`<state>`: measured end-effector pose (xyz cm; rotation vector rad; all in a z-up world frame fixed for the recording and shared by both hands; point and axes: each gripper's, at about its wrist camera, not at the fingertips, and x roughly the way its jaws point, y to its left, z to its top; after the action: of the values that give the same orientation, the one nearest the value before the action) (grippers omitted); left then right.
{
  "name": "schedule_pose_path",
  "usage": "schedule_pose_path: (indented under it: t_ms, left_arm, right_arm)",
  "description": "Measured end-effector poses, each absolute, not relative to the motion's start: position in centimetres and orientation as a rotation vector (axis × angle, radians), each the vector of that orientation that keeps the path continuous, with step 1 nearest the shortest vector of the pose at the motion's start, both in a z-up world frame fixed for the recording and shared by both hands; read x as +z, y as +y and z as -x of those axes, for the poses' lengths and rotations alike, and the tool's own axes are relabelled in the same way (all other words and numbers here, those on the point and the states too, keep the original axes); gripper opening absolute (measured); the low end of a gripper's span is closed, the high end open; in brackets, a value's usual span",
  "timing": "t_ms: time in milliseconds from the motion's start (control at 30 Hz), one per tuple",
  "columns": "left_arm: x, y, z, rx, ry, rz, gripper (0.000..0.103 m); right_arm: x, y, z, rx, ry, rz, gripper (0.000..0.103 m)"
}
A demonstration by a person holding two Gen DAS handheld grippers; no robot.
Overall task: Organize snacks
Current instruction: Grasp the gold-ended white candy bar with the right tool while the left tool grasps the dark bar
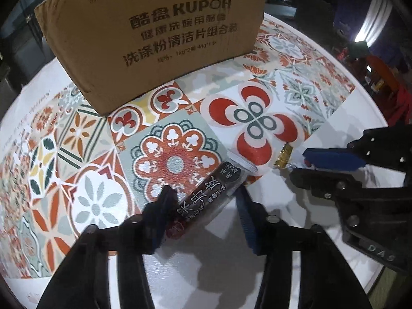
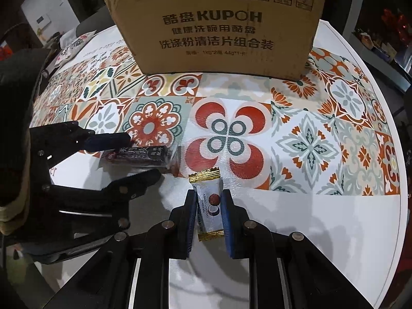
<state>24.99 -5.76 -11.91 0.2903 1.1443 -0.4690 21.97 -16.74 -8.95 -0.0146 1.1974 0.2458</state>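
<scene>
Snacks are being gripped low in both frames for lifting toward the cardboard box (image 2: 219, 31) at the top: dark packet (image 1: 206, 195) between left jaws, gold-ended bar (image 2: 208, 206) clamped by right jaws, on the desk (image 2: 322, 221).

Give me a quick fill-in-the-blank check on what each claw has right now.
1. The left claw straddles a ____ snack packet.
2. The right claw straddles a white snack bar with ____ crimped ends.
3. Behind both snacks stands a ____ box printed KUPOH.
4. The box rests on a patterned ____.

Missing words: dark; gold; cardboard; mat
</scene>
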Motion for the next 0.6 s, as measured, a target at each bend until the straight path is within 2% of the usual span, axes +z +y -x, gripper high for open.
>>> schedule_pose_path:
  t_ms: [33,133,600]
  left_arm:
    - [-11.8,-5.7,-25.0,-0.467,1.143,-0.281,0.030]
    - [-11.6,-5.6,-24.7,-0.451,1.144,-0.265,0.019]
    - [-8.9,-4.2,-23.1,-0.416,1.103,-0.072,0.018]
  right_arm:
    - [-8.9,-16.7,-22.0,0.245,1.197,0.011,0.020]
    - [-8.9,-17.1,-22.0,0.245,1.193,0.000,0.021]
    - [-7.6,-18.4,-21.8,0.247,1.154,-0.032,0.021]
